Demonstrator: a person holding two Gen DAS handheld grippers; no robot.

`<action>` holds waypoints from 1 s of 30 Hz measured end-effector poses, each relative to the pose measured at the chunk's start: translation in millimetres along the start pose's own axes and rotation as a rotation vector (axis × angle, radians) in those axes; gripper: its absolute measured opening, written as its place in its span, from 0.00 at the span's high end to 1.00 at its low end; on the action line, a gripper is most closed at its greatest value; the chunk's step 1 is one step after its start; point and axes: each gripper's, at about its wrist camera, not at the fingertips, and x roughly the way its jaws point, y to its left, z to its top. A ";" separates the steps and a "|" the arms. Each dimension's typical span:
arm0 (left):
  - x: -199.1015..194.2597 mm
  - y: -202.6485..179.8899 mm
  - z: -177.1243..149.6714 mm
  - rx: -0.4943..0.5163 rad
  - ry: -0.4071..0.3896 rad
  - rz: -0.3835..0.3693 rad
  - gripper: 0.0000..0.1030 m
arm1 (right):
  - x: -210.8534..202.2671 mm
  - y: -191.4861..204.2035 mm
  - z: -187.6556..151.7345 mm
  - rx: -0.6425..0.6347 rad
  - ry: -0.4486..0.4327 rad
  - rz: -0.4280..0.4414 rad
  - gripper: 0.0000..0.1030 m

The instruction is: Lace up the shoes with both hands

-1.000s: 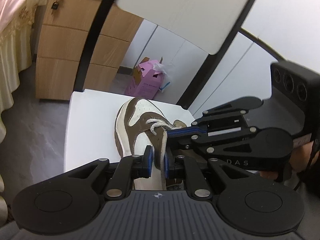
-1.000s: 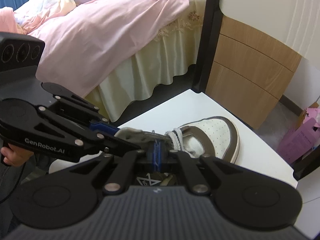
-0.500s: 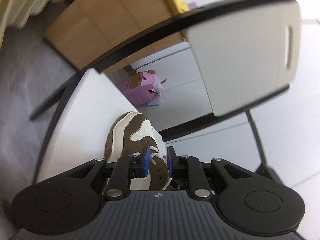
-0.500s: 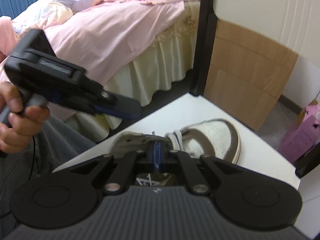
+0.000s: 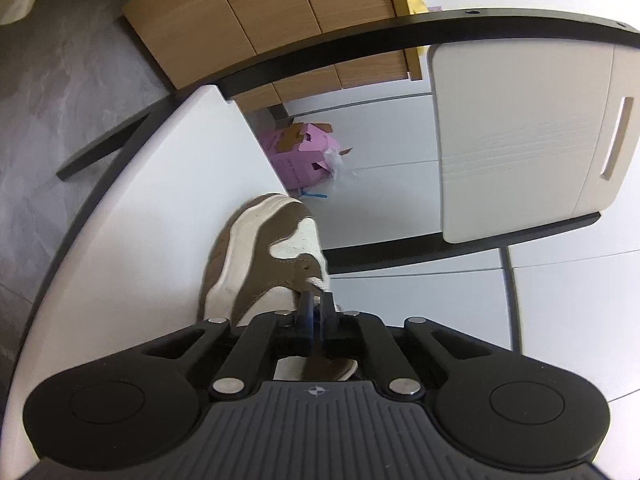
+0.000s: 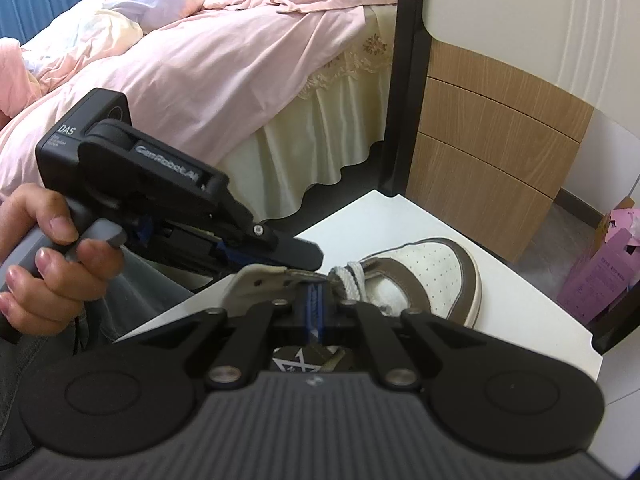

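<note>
A brown and white sneaker [image 5: 256,256] lies on a white chair seat [image 5: 160,220], toe pointing away. In the left wrist view my left gripper [image 5: 317,304] is shut, with the white shoelace [image 5: 316,281] coming out at its fingertips. From the right wrist view, a hand [image 6: 40,248] holds that left gripper [image 6: 314,258] just over the sneaker's [image 6: 420,276] tongue. My right gripper [image 6: 314,300] is shut on the brown eyelet flap, right beside the crossed shoelace [image 6: 352,280]. The sneaker's heel is hidden under the gripper bodies.
The seat [image 6: 400,224] ends close to the toe, and the chair's white backrest [image 5: 520,140] with its black frame rises behind. A wooden drawer cabinet [image 6: 480,160], a pink cardboard box [image 6: 600,268] on the floor and a bed with pink bedding [image 6: 200,60] surround the chair.
My left gripper has rolled and swung up over the tongue, and its fingers have gone from apart around the lace to shut on it. The right gripper stays shut in place.
</note>
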 end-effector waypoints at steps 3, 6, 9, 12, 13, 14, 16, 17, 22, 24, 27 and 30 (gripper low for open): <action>-0.4 -2.0 -0.9 0.014 -0.011 0.005 0.98 | -7.0 -5.4 2.3 0.023 -0.011 0.000 0.89; -1.6 -4.6 -1.4 0.031 -0.021 0.008 0.98 | -20.3 -18.2 6.7 0.094 -0.063 0.005 0.83; -3.2 -6.2 -1.4 0.048 -0.023 0.010 0.98 | -23.4 -26.6 11.7 0.128 -0.098 0.022 0.79; -5.3 -7.1 -0.7 0.056 -0.034 0.013 0.98 | -14.4 -25.0 14.3 0.113 -0.073 0.036 0.79; -5.9 -7.7 -0.5 0.059 -0.036 0.015 0.98 | -12.1 -24.3 14.6 0.112 -0.067 0.051 0.79; -6.0 -8.4 -0.5 0.065 -0.039 0.019 0.98 | -10.7 -22.8 14.8 0.106 -0.064 0.065 0.79; -7.3 -9.6 -0.8 0.073 -0.047 0.024 0.98 | -9.1 -19.0 14.8 0.082 -0.063 0.068 0.79; -7.7 -10.4 -0.9 0.077 -0.051 0.027 0.98 | -8.4 -18.4 14.8 0.075 -0.059 0.069 0.79; -8.5 -15.2 -2.4 0.108 -0.061 0.043 0.98 | -3.3 -10.2 13.2 -0.017 -0.013 0.049 0.79; -8.6 -17.4 -3.3 0.122 -0.062 0.050 0.98 | -0.9 -8.5 11.1 -0.041 -0.005 0.040 0.79; -8.7 -20.7 -4.8 0.144 -0.065 0.060 0.98 | 1.5 1.4 8.4 -0.136 0.009 0.006 0.79; -8.7 -23.9 -6.3 0.166 -0.067 0.070 0.98 | 3.9 12.4 3.6 -0.240 0.021 -0.029 0.80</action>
